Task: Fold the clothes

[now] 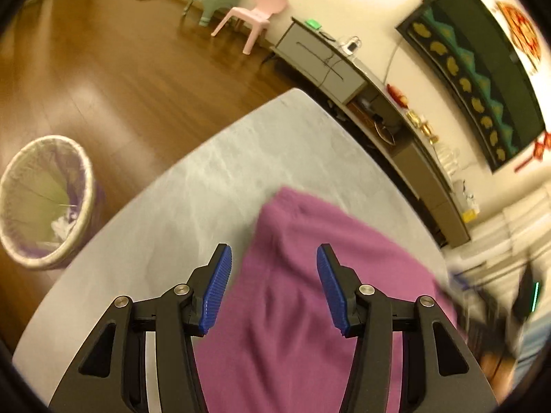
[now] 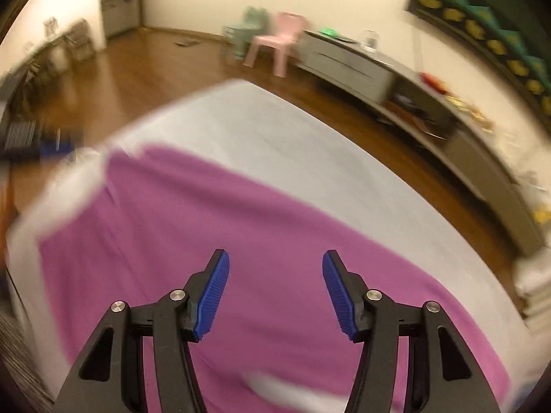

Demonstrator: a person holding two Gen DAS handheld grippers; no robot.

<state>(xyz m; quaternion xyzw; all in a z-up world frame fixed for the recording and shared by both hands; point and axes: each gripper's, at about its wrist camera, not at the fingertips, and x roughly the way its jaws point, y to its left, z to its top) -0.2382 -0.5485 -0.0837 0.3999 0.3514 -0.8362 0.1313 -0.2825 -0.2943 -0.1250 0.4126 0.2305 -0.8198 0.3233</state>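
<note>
Materials and finishes at the folding table.
Matt purple cloth garment [image 2: 241, 241] on smooth grey table [image 1: 213, 172]; ribbed blue pads [image 1: 217, 285]; glossy wood floor [image 1: 103, 69].

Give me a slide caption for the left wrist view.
Open left gripper poised above a purple garment on the grey table, lined wastebasket alongside.

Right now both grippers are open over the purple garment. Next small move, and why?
Probably lower the left gripper onto the purple garment's near edge and close. Both it and the right gripper are open and empty, and the cloth lies spread on the grey table, unheld.
</note>
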